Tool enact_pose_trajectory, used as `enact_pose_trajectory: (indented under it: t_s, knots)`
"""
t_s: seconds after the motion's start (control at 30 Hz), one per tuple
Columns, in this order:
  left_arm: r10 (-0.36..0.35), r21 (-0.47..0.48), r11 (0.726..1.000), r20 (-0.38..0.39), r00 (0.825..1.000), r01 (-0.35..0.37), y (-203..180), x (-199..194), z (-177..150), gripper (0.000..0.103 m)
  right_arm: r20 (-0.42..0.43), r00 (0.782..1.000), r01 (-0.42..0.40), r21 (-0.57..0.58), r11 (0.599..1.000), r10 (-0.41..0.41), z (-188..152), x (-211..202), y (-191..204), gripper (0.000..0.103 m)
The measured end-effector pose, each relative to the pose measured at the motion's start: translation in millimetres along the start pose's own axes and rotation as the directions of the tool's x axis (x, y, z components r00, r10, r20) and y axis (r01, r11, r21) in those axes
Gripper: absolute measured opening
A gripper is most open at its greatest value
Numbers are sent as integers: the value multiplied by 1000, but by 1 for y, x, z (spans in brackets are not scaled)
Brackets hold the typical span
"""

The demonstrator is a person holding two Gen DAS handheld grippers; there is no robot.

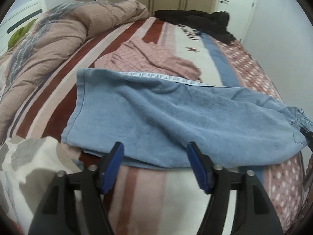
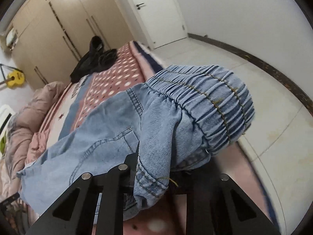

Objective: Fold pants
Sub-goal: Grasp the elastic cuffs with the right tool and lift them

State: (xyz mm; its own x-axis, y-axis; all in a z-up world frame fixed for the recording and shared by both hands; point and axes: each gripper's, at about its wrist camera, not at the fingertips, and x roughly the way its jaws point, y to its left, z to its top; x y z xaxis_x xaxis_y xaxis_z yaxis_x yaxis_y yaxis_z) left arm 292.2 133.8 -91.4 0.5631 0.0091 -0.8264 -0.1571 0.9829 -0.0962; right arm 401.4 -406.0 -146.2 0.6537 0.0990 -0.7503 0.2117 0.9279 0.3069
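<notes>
Light blue denim pants (image 1: 176, 117) lie across the bed, leg hem at the left, elastic waistband at the far right. My left gripper (image 1: 155, 150) is open, its blue pads (image 1: 115, 164) just at the near edge of the pants, holding nothing. My right gripper (image 2: 156, 166) is shut on the pants' waistband (image 2: 205, 107), which bunches over its fingers and hides them; the waist end is lifted off the bed. The right gripper's tip (image 1: 306, 132) shows at the right edge of the left wrist view, on the waistband.
The bed has a striped and dotted blanket (image 1: 146, 186). A pink checked garment (image 1: 148, 58) lies behind the pants. A rumpled quilt (image 1: 49, 49) is at the left, dark clothes (image 1: 205, 22) at the far end. The bed edge and tiled floor (image 2: 264, 117) are at the right.
</notes>
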Motion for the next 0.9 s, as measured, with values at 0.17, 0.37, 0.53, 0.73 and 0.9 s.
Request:
enact_pose_trajectory:
  t_s: [0.17, 0.37, 0.53, 0.73, 0.9]
  knots:
    - [-125, 6, 992, -8, 992, 125, -13, -18, -17, 75, 43, 997, 64, -10, 998, -63, -7, -45, -31, 15]
    - [-181, 38, 983, -14, 983, 181, -25, -35, -37, 81, 43, 992, 115, 2, 993, -115, -27, -98, -77, 15]
    - [-224, -31, 974, -42, 974, 223, -16, -21, -48, 85, 3, 994, 110, 34, 993, -110, -51, -107, -99, 16]
    - [-295, -166, 946, -84, 952, 278, -3, 18, -59, 86, -21, 999, 51, 111, 993, -49, -64, -95, -115, 30]
    - [-338, -297, 902, -31, 941, 314, 11, 51, -55, 86, -43, 999, 28, 144, 989, -22, -62, -83, -119, 44]
